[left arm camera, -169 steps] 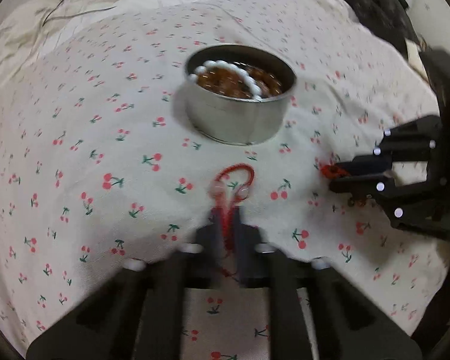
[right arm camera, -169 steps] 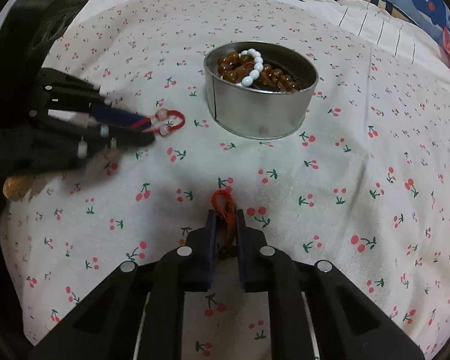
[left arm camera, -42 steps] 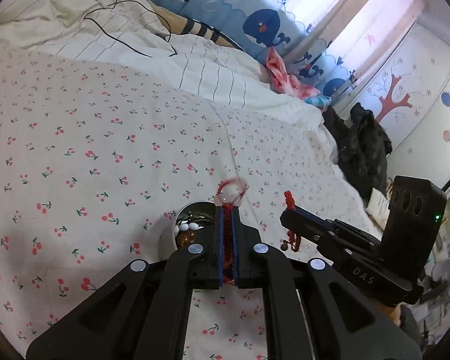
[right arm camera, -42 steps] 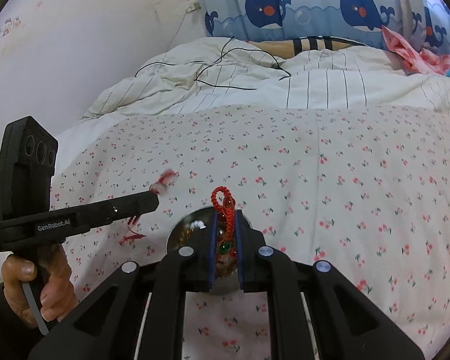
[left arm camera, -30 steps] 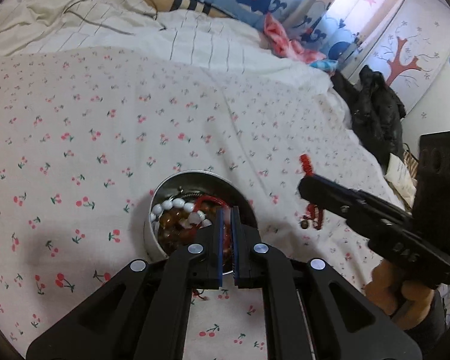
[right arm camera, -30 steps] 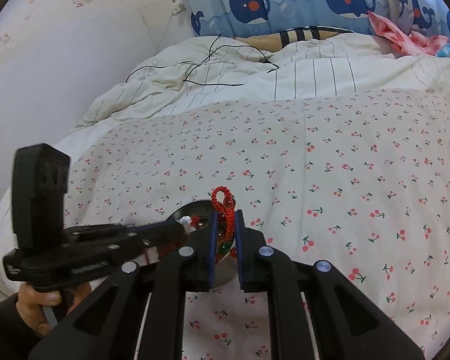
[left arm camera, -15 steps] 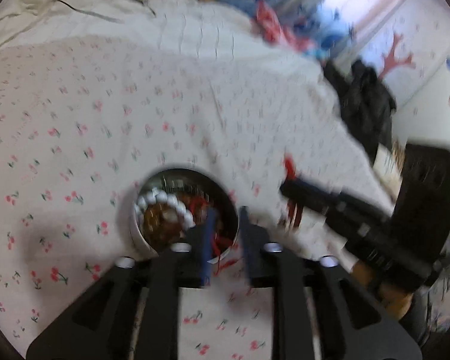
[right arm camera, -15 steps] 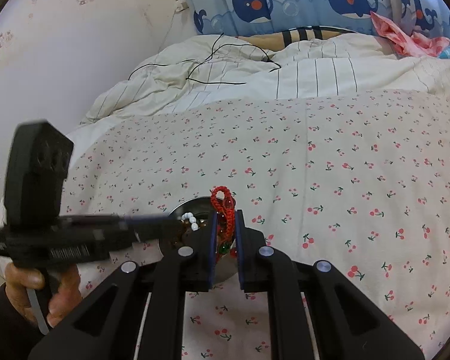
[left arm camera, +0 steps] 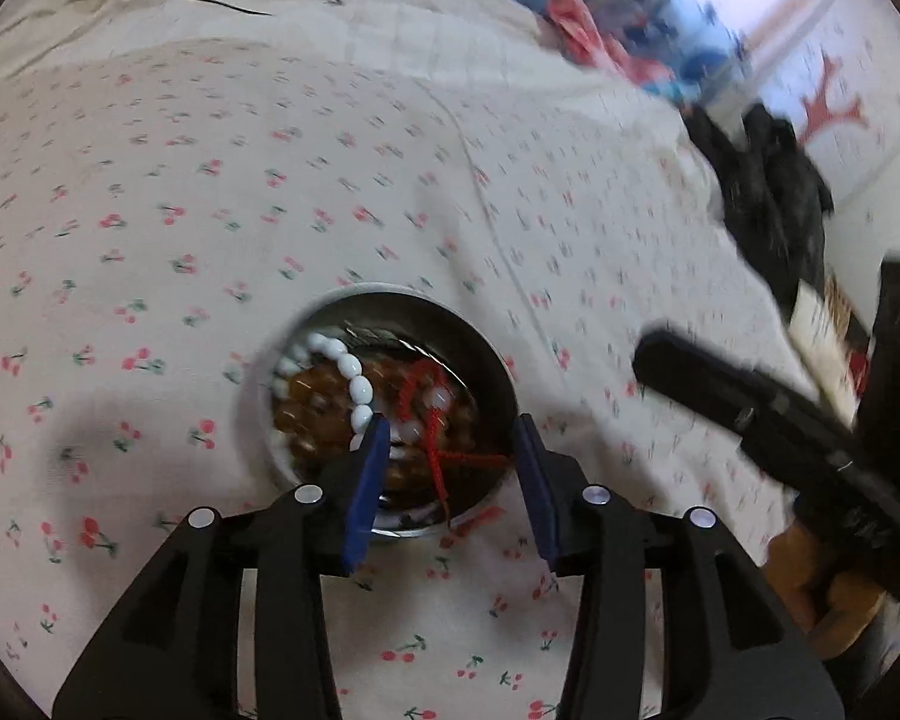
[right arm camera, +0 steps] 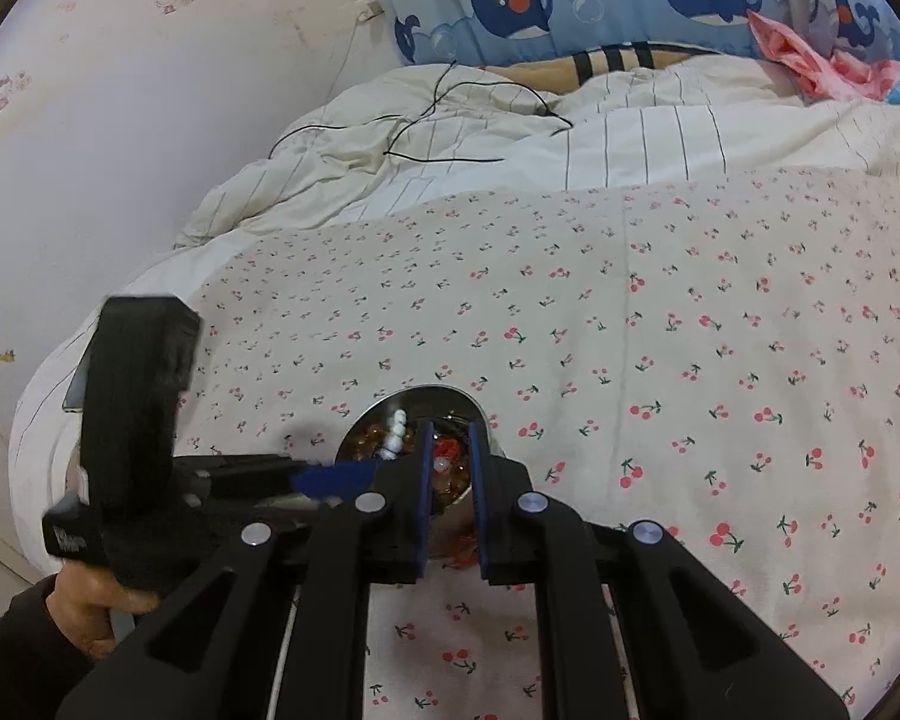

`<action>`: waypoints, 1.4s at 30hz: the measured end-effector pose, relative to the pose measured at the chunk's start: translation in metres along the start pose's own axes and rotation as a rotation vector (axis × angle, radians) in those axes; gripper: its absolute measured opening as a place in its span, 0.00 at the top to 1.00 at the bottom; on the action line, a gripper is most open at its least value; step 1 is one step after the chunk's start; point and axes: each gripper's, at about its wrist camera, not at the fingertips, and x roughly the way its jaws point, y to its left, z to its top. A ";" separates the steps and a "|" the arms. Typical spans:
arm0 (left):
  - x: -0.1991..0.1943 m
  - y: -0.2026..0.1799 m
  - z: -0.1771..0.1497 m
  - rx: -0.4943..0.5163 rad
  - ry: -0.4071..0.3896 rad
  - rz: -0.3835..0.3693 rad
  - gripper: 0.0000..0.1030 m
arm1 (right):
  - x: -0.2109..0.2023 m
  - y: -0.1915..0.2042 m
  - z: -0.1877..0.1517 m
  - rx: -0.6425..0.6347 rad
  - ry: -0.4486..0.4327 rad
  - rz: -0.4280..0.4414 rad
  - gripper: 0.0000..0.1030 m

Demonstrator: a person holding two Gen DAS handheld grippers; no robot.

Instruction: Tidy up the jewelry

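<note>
Left gripper (left arm camera: pixel 450 468) over the metal tin (left arm camera: pixel 384 300), fingers spread wide, nothing between them. A red cord bracelet (left arm camera: pixel 432 414) lies in the tin directly ahead of the tips, on top of brown beads (left arm camera: pixel 306 414) and a white bead string (left arm camera: pixel 348 369); one red tail crosses the near rim and hangs out toward the gripper.

Right gripper (right arm camera: pixel 450 474) also above the tin, fingers a little apart. Red cord shows in the gap and below it near the rim. View is partly blocked by the fingers, so I cannot tell for sure whether that cord is free of the pads or caught on one.

Judgement: release step, both pieces going into the tin.

To do it well:
- lift the left gripper straight up, so the tips do not snag the hanging tail;
- widen the right fingers further before retreating;
- hold the right gripper centred on the tin opening, low, so the cord falls inside the rim and not onto the cherry-print sheet (right arm camera: pixel 690 324);
- tuck the loose tail in afterwards.
</note>
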 end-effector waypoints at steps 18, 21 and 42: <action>-0.035 0.018 0.010 -0.095 -0.046 -0.074 0.43 | 0.067 0.005 -0.045 -0.237 0.242 -0.058 0.91; -0.031 0.019 0.007 -0.078 -0.006 -0.020 0.43 | 0.054 -0.001 -0.040 -0.240 0.232 -0.086 0.92; -0.052 0.033 0.003 0.001 0.023 0.129 0.33 | 0.040 0.044 0.000 -0.231 0.083 -0.051 0.47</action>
